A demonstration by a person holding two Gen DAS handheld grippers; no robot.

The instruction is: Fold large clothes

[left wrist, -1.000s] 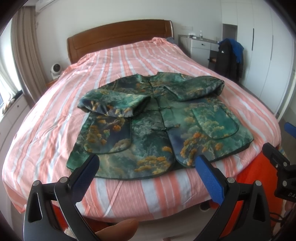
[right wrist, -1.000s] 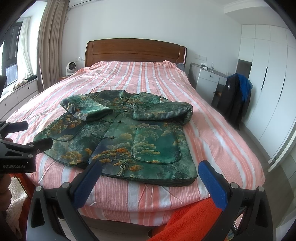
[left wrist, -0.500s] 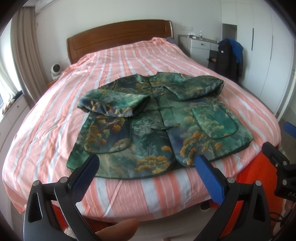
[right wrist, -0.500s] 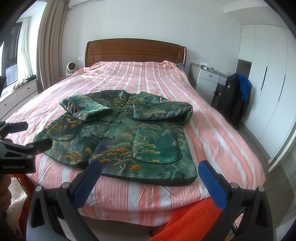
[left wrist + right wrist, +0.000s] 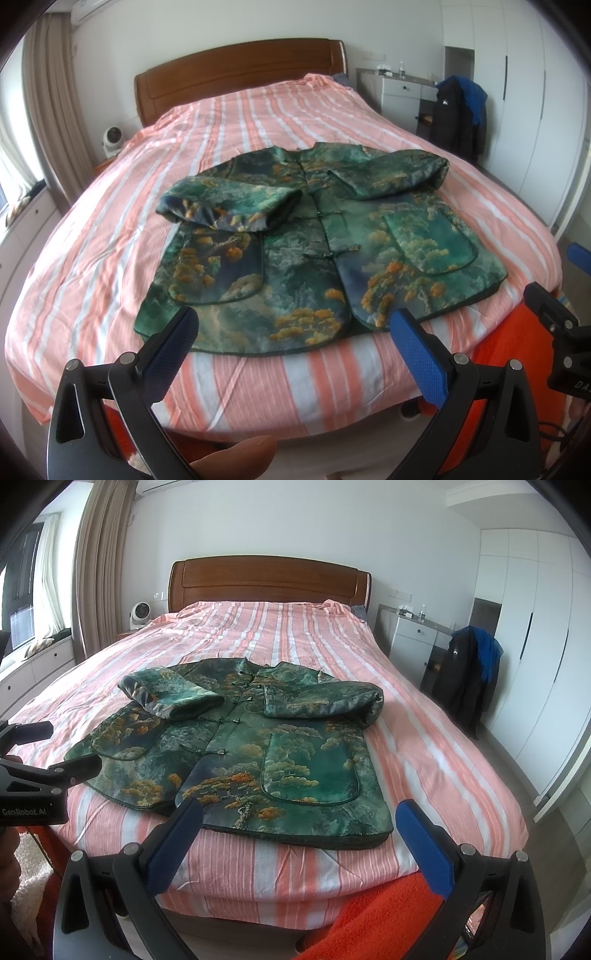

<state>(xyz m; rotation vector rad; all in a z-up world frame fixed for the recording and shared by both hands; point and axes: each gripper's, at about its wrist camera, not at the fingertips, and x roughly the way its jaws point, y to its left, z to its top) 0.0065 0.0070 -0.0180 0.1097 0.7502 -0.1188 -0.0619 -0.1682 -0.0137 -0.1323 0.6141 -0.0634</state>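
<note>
A green jacket [image 5: 317, 236] patterned with orange trees lies flat, front up, on the striped bed [image 5: 258, 122], hem toward me. Both sleeves are folded inward across its chest. My left gripper [image 5: 295, 328] hovers open just short of the hem's left half, holding nothing. In the right wrist view the same jacket [image 5: 258, 749] lies ahead, and my right gripper [image 5: 299, 823] stands open in front of the hem's right corner, empty. The left gripper [image 5: 37, 771] shows at that view's left edge; the right gripper [image 5: 554, 317] shows at the left view's right edge.
A wooden headboard [image 5: 269, 583] backs the bed. A white dresser [image 5: 417, 642] and a chair draped with dark and blue clothes [image 5: 469, 675] stand on the right by white wardrobes. An orange cloth [image 5: 369, 919] hangs at the bed's foot. A small fan [image 5: 140, 614] sits left.
</note>
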